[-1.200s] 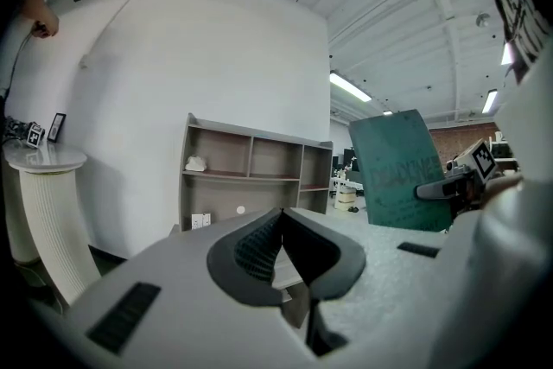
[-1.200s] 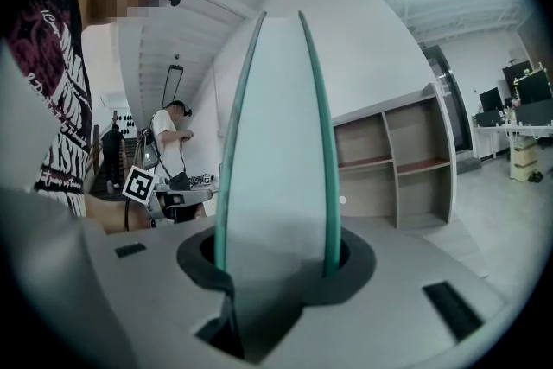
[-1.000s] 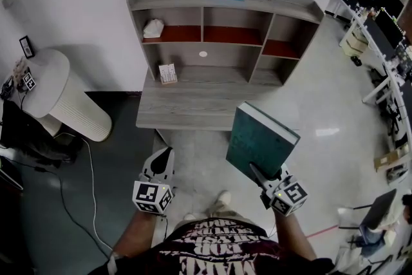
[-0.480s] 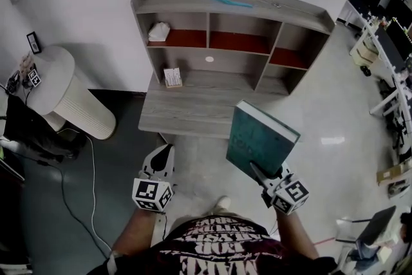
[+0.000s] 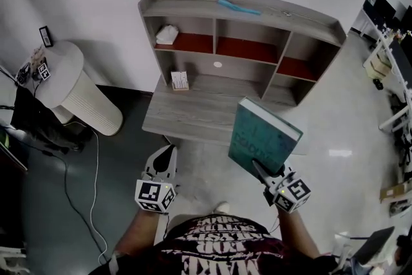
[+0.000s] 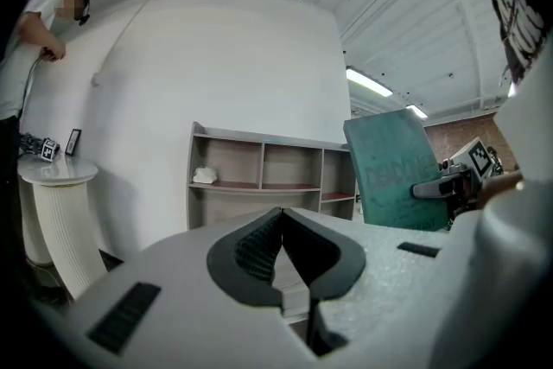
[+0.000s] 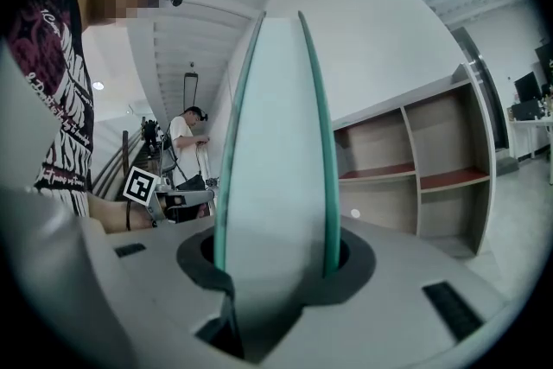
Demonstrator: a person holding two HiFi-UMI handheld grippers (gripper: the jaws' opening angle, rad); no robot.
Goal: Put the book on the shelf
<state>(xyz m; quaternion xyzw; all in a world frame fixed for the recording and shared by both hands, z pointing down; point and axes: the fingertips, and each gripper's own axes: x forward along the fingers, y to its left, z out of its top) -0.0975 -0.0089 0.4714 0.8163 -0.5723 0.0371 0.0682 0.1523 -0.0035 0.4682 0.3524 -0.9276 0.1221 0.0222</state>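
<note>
A thick teal book (image 5: 265,137) stands tilted in front of me, and my right gripper (image 5: 262,170) is shut on its lower edge. In the right gripper view the book's pale page edge (image 7: 272,151) fills the space between the jaws. My left gripper (image 5: 165,156) hangs at the left, shut and empty; its pads (image 6: 259,246) meet. The grey wooden shelf unit (image 5: 239,15) with red-backed compartments stands against the white wall, beyond both grippers. From the left gripper view the book (image 6: 393,168) shows to the right of the shelf (image 6: 259,164).
A white ribbed pedestal (image 5: 80,98) stands left of the shelf, with a person (image 6: 26,30) beside it. A white lump (image 5: 167,34) lies in the left compartment, a small box (image 5: 179,80) on the desk board, a blue strip (image 5: 238,7) on top. Office desks (image 5: 393,29) stand at the right.
In the head view the shelf unit has drifted right and slightly down as the camera moved. Both grippers and the book keep the same pose.
</note>
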